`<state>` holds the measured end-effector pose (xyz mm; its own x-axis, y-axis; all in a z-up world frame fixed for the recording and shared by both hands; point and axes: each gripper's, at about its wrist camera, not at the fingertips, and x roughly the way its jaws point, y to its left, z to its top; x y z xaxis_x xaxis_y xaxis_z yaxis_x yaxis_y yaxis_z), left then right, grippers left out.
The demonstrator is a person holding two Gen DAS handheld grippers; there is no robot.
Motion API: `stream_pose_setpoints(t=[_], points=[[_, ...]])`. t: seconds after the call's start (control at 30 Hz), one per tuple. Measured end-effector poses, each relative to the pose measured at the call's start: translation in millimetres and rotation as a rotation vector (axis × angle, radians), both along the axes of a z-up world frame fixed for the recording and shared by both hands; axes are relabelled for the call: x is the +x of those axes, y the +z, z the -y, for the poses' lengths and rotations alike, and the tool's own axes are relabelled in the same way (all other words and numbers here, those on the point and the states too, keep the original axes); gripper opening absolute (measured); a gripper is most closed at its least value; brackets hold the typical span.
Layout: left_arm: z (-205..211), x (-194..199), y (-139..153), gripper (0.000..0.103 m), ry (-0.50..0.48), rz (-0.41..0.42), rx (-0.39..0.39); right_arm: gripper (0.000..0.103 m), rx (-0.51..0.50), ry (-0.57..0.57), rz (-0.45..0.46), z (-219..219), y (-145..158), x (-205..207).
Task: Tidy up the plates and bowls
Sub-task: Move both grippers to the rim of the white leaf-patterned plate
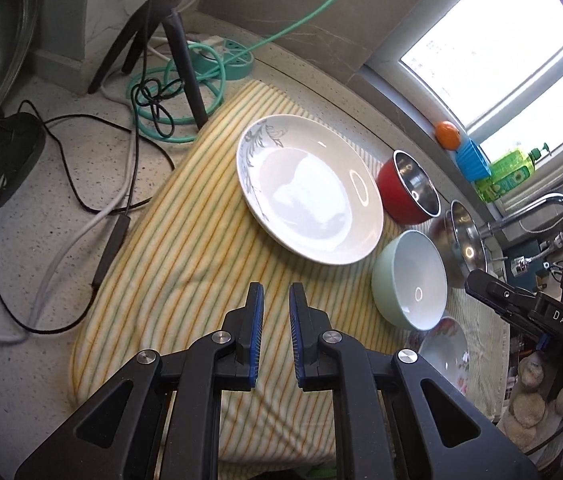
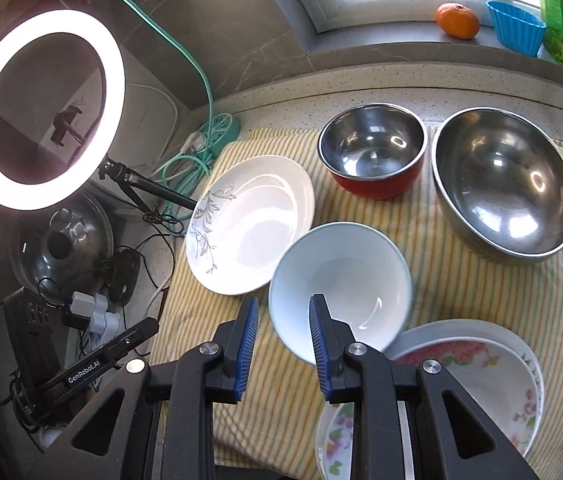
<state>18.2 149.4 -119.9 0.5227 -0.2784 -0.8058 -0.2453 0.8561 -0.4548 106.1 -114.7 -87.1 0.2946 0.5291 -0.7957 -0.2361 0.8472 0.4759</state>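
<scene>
A white plate with a grey leaf pattern (image 1: 309,196) (image 2: 247,226) lies on the striped towel (image 1: 185,256) (image 2: 481,292). A pale green bowl (image 1: 411,278) (image 2: 341,292) stands right of it. A red steel-lined bowl (image 1: 409,188) (image 2: 373,152) and a large steel bowl (image 1: 463,238) (image 2: 505,184) stand behind. Floral plates (image 1: 447,350) (image 2: 477,376) are stacked at the near right. My left gripper (image 1: 276,296) is open and empty, hovering over the towel in front of the white plate. My right gripper (image 2: 284,306) is open, its right finger over the green bowl's near rim.
A ring light (image 2: 43,108) on a black tripod (image 1: 169,36), a green power strip (image 1: 225,58) and tangled cables (image 1: 81,184) lie left of the towel. A pot lid (image 2: 63,244) lies at the left. An orange (image 2: 457,20), blue cup (image 2: 515,26) and faucet (image 1: 537,212) are by the window.
</scene>
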Motion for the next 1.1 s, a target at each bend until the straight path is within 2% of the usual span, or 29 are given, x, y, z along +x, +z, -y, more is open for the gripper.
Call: stream_pose_setpoints(t=[0.1, 0.37, 0.53, 0.8, 0.97, 1.1], points=[[-14.6, 9.5, -4.3, 0.011, 0.022, 0.005, -0.03, 0.024, -0.006, 0.011, -0.011, -16.6, -2.4, 14.2], [-41.8, 35.2, -14.2, 0.011, 0.046, 0.029, -0.037, 0.024, 0.012, -0.036, -0.068, -33.8, -15.8, 61.9], [-50.3, 51.4, -21.8, 0.011, 0.04, 0.025, -0.042, 0.024, -0.026, -0.053, -0.082, -40.6, -27.9, 85.2], [-49.7, 70.8, -30.9, 0.011, 0.022, 0.027, -0.043, 0.024, -0.096, -0.051, -0.108, -52.5, -48.9, 101.9], [-48.8, 77.6, -33.0, 0.011, 0.028, 0.031, -0.026, 0.024, -0.139, -0.051, -0.105, -56.6, -54.2, 109.8], [-49.3, 82.8, -38.8, 0.011, 0.029, 0.022, -0.045, 0.024, -0.155, -0.049, -0.11, -56.5, -57.3, 113.2]])
